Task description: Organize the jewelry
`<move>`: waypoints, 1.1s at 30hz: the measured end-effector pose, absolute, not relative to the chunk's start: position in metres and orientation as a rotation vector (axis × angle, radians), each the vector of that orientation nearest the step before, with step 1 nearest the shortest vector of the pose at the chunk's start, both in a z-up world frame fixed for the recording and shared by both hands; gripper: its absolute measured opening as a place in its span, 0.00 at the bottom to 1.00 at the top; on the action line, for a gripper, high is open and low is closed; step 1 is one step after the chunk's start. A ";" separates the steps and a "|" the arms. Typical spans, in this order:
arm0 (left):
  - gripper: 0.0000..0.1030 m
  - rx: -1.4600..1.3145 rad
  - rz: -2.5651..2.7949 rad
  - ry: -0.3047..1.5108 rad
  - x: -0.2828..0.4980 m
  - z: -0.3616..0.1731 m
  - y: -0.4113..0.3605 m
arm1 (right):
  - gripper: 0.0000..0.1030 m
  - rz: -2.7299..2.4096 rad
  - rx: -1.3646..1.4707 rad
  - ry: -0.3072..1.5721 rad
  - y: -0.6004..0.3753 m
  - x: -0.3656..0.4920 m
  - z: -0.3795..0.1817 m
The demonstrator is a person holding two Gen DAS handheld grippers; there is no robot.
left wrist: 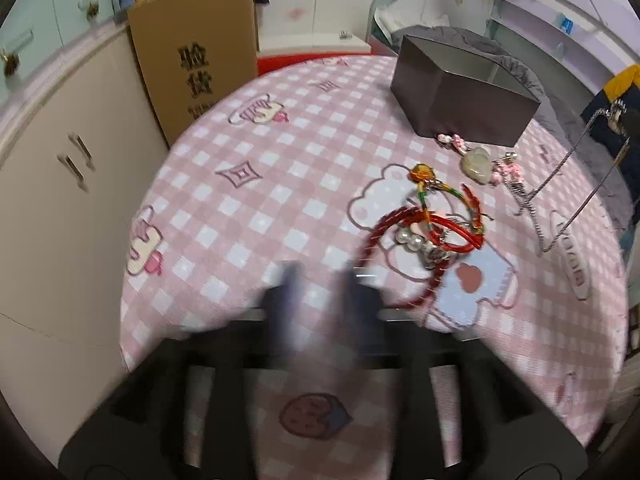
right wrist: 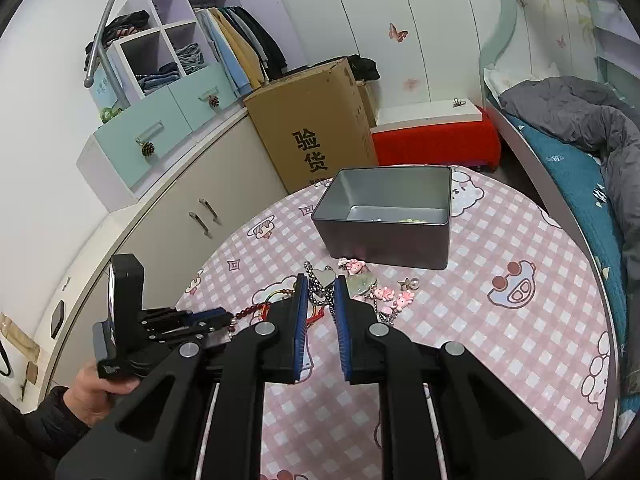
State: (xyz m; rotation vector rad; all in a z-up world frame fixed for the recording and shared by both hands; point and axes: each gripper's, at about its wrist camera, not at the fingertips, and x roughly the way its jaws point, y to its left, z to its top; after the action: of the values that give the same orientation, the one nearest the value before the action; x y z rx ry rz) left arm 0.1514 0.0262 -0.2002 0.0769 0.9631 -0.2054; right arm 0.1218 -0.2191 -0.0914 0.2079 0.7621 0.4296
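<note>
A: What do the right tongs (right wrist: pixel 320 280) have?

B: Their blue-padded fingers (right wrist: pixel 301 312) stand a narrow gap apart around a silver ball chain with a heart pendant (right wrist: pixel 325 280); whether they pinch it, I cannot tell.

A: And the left tongs (left wrist: pixel 320 280)?

B: Blurred, parted, holding nothing, over the pink checked tablecloth (left wrist: pixel 248 216) beside a red braided cord bracelet (left wrist: pixel 416 240).

A: Farther off?

B: Pink charms (right wrist: pixel 394 298), then an open grey metal tin (right wrist: pixel 386 216).

Left gripper (left wrist: pixel 320 280) fingers blurred, slightly parted, right gripper (right wrist: pixel 320 300) fingers narrowly parted
</note>
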 end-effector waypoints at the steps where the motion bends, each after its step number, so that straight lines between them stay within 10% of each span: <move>1: 0.93 0.107 -0.162 0.978 0.153 -0.204 0.025 | 0.12 0.430 0.206 0.763 -0.218 0.122 -0.091; 5: 0.49 0.080 -0.167 0.921 0.149 -0.203 0.031 | 0.12 0.432 0.204 0.766 -0.219 0.123 -0.093; 15: 0.81 0.031 -0.260 0.928 0.136 -0.191 0.017 | 0.12 0.427 0.204 0.771 -0.219 0.124 -0.096; 20: 0.79 0.048 -0.266 0.955 0.142 -0.202 0.002 | 0.12 0.425 0.201 0.776 -0.219 0.124 -0.097; 23: 0.07 0.075 -0.294 0.955 0.145 -0.198 -0.002 | 0.12 0.430 0.200 0.764 -0.219 0.123 -0.093; 33: 0.07 0.065 -0.428 0.805 0.129 -0.112 0.004 | 0.12 0.459 0.163 0.632 -0.220 0.115 -0.034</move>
State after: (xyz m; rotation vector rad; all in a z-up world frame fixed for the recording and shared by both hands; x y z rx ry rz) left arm 0.1288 0.0043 -0.1122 0.0648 0.8047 -0.4277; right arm 0.1155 -0.2201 -0.0339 0.1634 0.6317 0.4588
